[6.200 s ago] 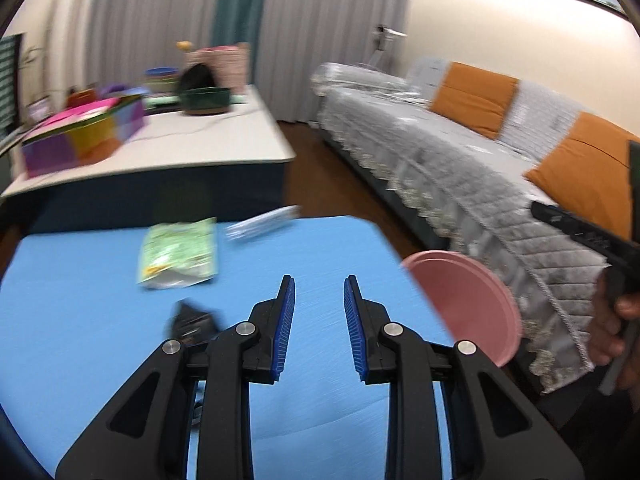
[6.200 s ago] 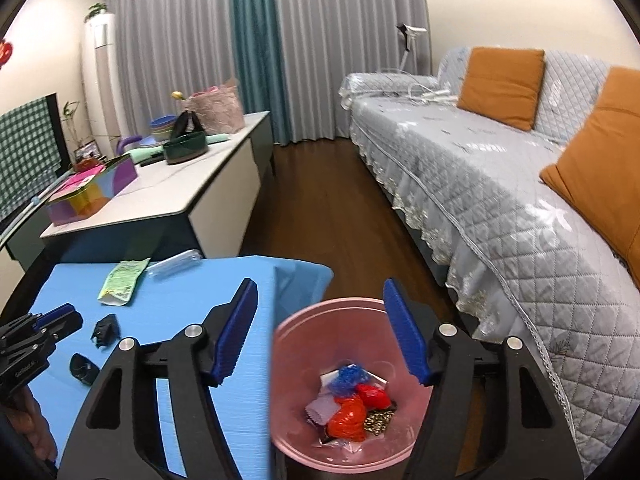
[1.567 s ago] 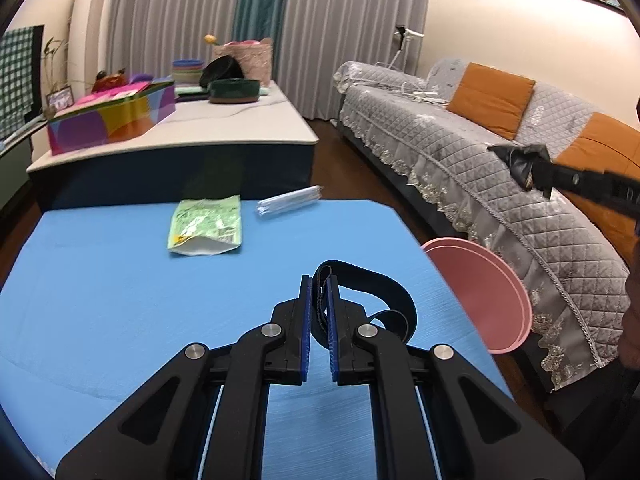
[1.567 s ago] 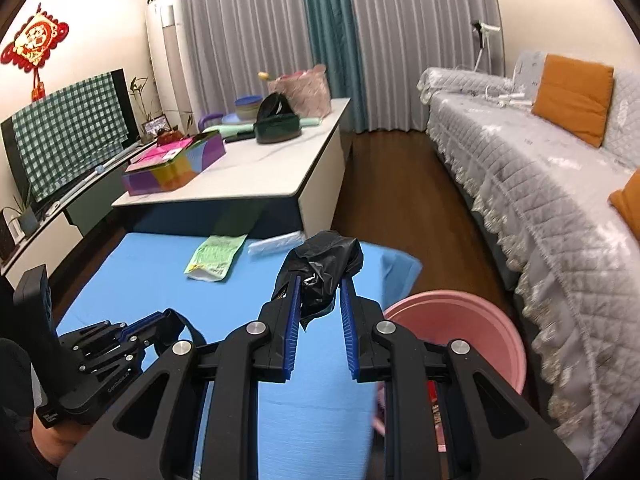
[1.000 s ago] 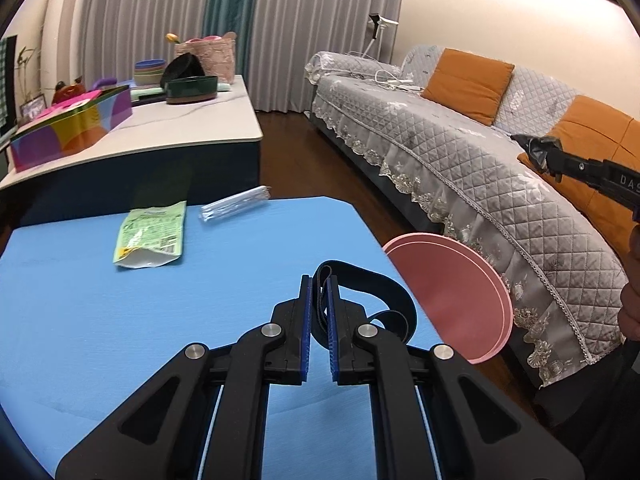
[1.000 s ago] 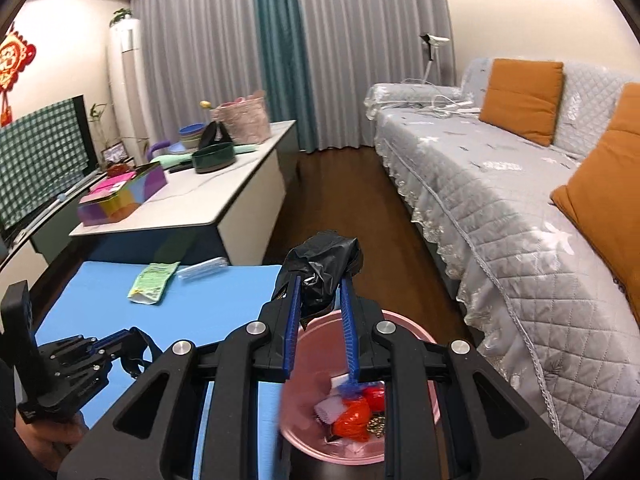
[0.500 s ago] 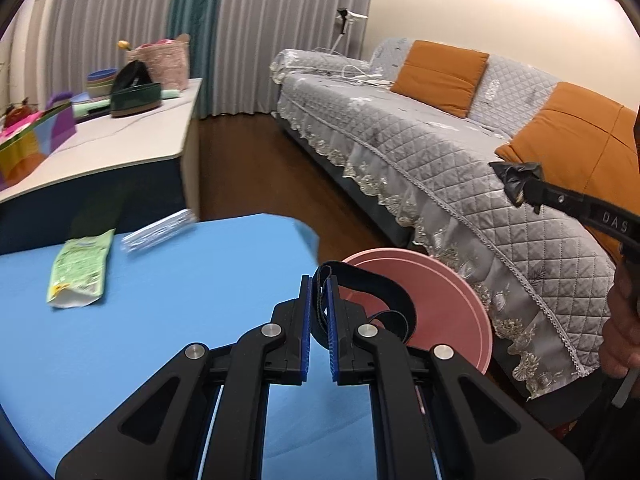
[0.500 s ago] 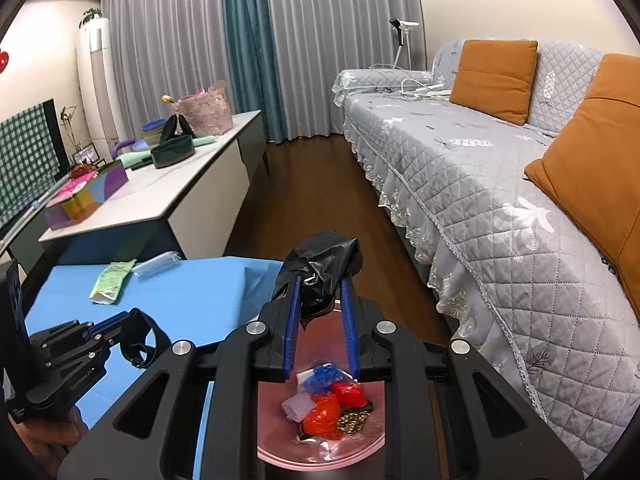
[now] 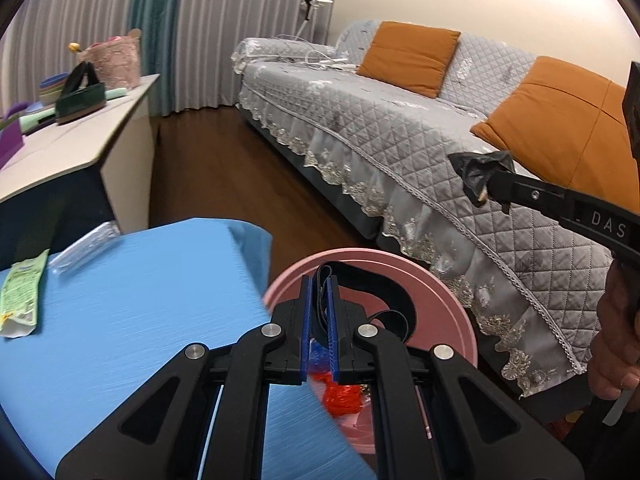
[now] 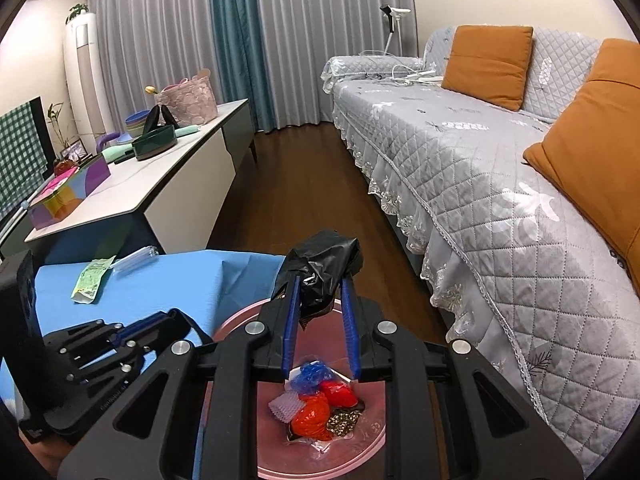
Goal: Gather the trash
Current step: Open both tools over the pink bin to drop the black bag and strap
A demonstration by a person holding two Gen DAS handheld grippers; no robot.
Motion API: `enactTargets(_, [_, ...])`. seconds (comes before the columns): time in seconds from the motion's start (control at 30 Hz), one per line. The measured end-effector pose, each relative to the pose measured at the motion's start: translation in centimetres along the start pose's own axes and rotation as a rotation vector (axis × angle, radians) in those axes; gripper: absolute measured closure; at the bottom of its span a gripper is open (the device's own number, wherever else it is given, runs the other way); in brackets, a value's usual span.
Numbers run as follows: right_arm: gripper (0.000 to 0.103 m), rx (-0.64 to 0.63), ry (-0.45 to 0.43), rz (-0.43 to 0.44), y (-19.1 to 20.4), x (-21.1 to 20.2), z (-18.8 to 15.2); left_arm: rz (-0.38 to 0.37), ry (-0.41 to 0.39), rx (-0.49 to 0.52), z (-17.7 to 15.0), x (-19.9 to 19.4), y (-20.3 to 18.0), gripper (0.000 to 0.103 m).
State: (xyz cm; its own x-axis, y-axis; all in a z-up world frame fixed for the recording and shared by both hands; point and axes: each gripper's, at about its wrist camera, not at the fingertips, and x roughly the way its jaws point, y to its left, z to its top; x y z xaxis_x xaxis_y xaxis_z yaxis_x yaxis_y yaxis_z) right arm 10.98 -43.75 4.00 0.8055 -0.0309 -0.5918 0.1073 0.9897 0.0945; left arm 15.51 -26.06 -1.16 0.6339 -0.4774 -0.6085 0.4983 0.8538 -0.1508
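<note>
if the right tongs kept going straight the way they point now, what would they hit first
Probably the inside of the round pink plastic bin, landing on the red and blue wrappers piled there. The right tongs, gripping a crumpled black plastic bag, angle down over it; depth is unclear.

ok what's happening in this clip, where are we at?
A person is clearing trash off a blue table with a handheld gripper in each hand. The left gripper is clamped on a black strap, and the right gripper grips a crumpled black bag. Both are held over the pink bin beside the table, which already holds red, blue and white scraps. Nothing has been dropped yet. A green packet and a clear wrapper remain on the table.
</note>
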Motion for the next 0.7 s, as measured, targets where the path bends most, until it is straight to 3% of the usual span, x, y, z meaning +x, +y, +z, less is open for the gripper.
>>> enactTargets(0.07, [0.075, 0.004, -0.004, -0.012, -0.2, 0.0, 0.1, -0.009, 0.017, 0.009, 0.0, 0.5, -0.4, 0.091])
enactTargets(0.13, [0.067, 0.007, -0.004, -0.018, -0.3, 0.0, 0.1, -0.016, 0.034, 0.015, -0.3, 0.6, -0.4, 0.071])
enactTargets(0.17, [0.064, 0.007, -0.004, -0.019, -0.3, 0.0, 0.1, -0.013, 0.035, 0.015, -0.4, 0.5, -0.4, 0.07])
enactTargets(0.27, [0.058, -0.001, -0.008, -0.027, -0.1, -0.2, 0.0, -0.002, 0.036, 0.007, -0.7, -0.1, 0.2, 0.07])
enactTargets(0.7, [0.058, -0.018, -0.029, -0.014, 2.3, -1.5, 0.1, 0.074, -0.017, -0.012, -1.1, -6.3, 4.6, 0.07])
